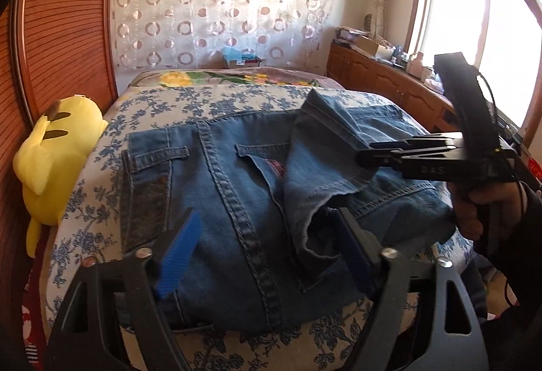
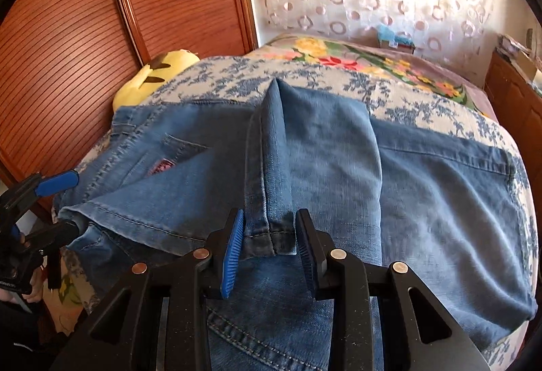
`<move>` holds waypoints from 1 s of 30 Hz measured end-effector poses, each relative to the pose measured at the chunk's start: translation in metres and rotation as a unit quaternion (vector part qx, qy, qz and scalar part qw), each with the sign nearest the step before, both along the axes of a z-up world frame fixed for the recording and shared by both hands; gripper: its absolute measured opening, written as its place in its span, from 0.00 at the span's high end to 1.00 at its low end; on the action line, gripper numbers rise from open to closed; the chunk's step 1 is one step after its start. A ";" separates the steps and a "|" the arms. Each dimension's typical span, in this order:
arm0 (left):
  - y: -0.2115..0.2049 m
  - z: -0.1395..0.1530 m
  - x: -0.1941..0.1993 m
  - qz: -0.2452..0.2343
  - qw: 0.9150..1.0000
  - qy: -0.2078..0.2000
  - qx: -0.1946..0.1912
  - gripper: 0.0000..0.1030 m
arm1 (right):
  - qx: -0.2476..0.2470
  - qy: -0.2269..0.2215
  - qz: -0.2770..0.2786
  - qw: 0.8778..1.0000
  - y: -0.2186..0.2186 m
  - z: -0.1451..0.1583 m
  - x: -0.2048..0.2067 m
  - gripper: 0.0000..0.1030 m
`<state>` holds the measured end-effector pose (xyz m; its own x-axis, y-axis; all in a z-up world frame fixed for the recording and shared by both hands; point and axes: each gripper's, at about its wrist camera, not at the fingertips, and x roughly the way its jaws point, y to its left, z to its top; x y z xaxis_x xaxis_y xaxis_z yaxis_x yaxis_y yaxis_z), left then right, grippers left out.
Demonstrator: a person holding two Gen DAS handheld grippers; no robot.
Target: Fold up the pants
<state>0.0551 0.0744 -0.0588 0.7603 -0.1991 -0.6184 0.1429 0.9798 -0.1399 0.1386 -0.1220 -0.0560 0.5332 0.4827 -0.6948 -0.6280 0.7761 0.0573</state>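
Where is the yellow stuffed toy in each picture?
Left wrist view: the yellow stuffed toy is at the left edge, beside the bed.
Right wrist view: the toy peeks out upper left, behind the jeans.
Shared landmark: the wooden slatted panel next to it.
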 end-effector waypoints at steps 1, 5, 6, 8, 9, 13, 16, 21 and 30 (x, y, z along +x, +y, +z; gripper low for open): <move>-0.001 -0.001 0.000 -0.002 1.000 0.002 0.000 0.27 | -0.001 0.001 0.001 1.000 0.003 0.000 0.000 0.69; -0.006 -0.003 0.000 -0.016 1.000 0.005 0.000 0.45 | 0.007 0.006 0.010 1.000 0.007 0.003 0.001 0.80; -0.007 -0.002 0.000 -0.016 1.000 0.003 0.002 0.51 | 0.014 0.011 0.017 1.000 0.004 0.003 0.002 0.82; -0.005 -0.002 -0.001 -0.019 1.000 0.003 -0.003 0.62 | 0.034 0.011 0.041 0.999 0.006 0.012 0.001 0.84; -0.003 -0.002 -0.001 -0.015 1.000 0.004 -0.010 0.67 | 0.039 0.008 0.045 0.998 0.006 0.018 0.001 0.84; -0.003 0.003 -0.008 -0.020 1.000 -0.004 -0.016 0.81 | 0.047 -0.018 0.061 0.997 0.020 0.050 -0.001 0.85; -0.002 0.008 -0.016 -0.023 0.999 -0.014 -0.018 0.91 | 0.049 -0.038 0.076 0.995 0.030 0.070 0.000 0.85; 0.007 0.011 -0.026 -0.019 0.999 -0.020 -0.029 0.95 | 0.065 -0.040 0.104 0.992 0.055 0.086 0.008 0.85; 0.022 -0.001 -0.031 -0.006 0.999 -0.008 -0.037 0.96 | 0.071 -0.040 0.142 0.986 0.085 0.092 0.020 0.85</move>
